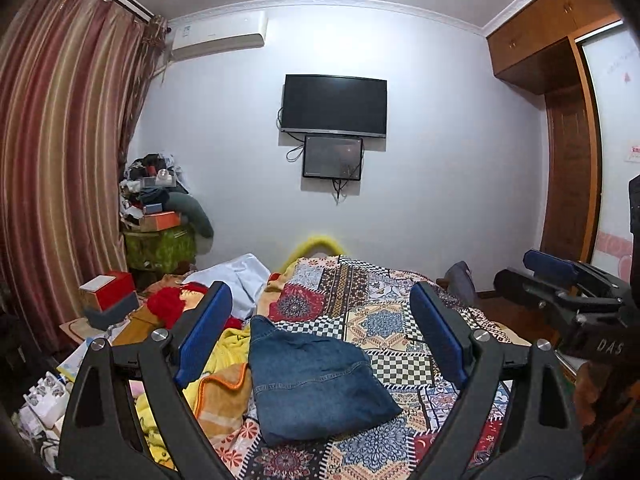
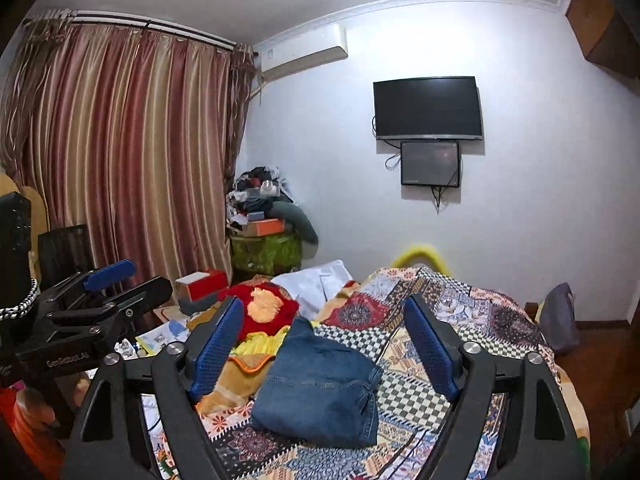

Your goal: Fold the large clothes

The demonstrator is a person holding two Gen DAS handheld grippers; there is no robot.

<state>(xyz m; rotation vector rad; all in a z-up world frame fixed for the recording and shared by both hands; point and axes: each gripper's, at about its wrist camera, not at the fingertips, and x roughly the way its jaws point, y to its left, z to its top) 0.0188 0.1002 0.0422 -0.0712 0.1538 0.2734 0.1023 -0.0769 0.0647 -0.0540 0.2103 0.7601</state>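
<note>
A pair of blue jeans lies folded into a compact stack on the patchwork bedspread; it also shows in the right wrist view. My left gripper is open and empty, held above and in front of the jeans, not touching them. My right gripper is open and empty, also held above the jeans. Each gripper shows at the edge of the other's view: the right gripper and the left gripper.
A red and yellow garment, a white cloth and a yellow and orange blanket lie left of the jeans. Boxes and clutter stand at the bed's left. A TV hangs on the far wall; a wardrobe stands right.
</note>
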